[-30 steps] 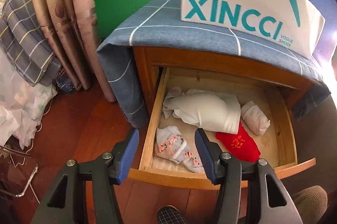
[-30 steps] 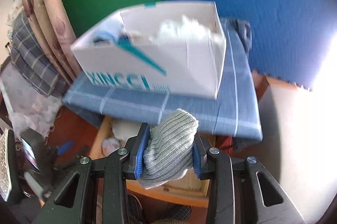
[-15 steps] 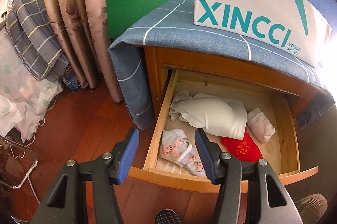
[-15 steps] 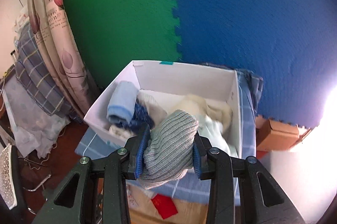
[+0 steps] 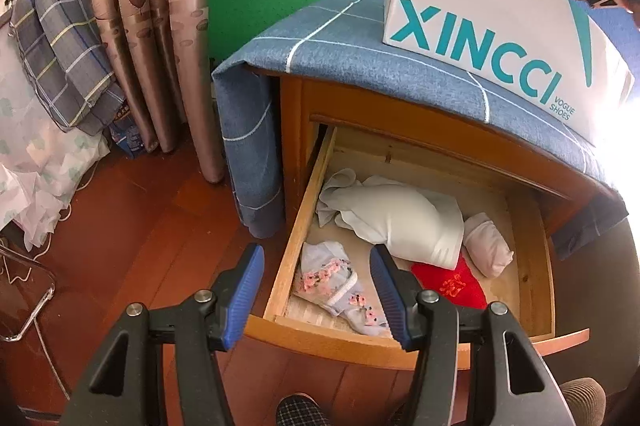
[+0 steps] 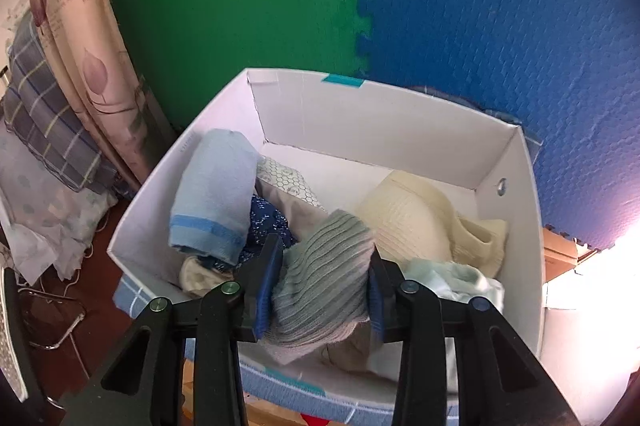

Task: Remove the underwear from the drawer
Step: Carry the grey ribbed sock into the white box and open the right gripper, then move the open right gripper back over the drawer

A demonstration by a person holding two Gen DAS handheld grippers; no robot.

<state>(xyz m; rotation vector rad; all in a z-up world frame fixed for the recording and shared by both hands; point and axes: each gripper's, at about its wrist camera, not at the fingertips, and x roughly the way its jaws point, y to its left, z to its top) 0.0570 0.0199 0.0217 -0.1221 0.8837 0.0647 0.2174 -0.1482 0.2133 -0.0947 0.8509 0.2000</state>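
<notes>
Left gripper (image 5: pixel 317 293) released above drawer (image 5: pixel 400 340); right gripper (image 6: pixel 323 293) grasping grey underwear (image 6: pixel 320 286) over box (image 6: pixel 516 193).

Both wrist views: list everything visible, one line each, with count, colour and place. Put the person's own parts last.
drawer: one, wood, pulled open.
drawer garments: four; white, pale pink, red, floral lilac.
white box: one, on blue checked cloth.
box garments: several; blue, navy, cream, mint.
grey ribbed garment: one, over the box.
curtain: beige, left.
left gripper: open, empty, above drawer front.
right gripper: shut on the grey ribbed garment.
</notes>
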